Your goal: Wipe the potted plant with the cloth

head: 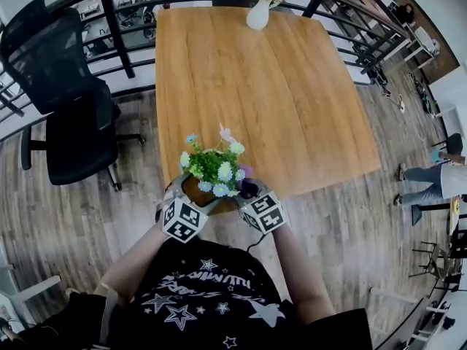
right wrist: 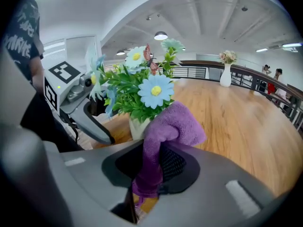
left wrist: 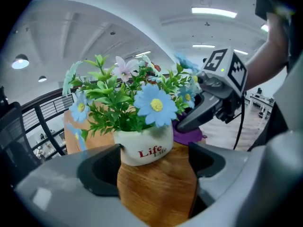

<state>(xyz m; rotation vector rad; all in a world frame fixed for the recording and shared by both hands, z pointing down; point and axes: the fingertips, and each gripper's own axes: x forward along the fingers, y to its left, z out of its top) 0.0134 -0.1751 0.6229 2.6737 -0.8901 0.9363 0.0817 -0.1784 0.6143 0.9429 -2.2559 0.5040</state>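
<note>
Both sides of the potted plant (head: 213, 172) taken, at the near edge of the worktop (head: 292, 86). Left gripper (left wrist: 156, 174): fingers spread, white pot just ahead. Right gripper (right wrist: 151, 167): fingers pinching the purple cloth (right wrist: 175, 122), just beside the leaves.

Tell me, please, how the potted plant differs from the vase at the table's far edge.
The potted plant sits in a squat white pot with red lettering; the vase is taller and slimmer. The potted plant has blue daisies among dense green leaves; the vase holds paler blooms. The potted plant stands at the table's near corner, the vase at its far edge. Both are white, upright, holding flowers.
</note>
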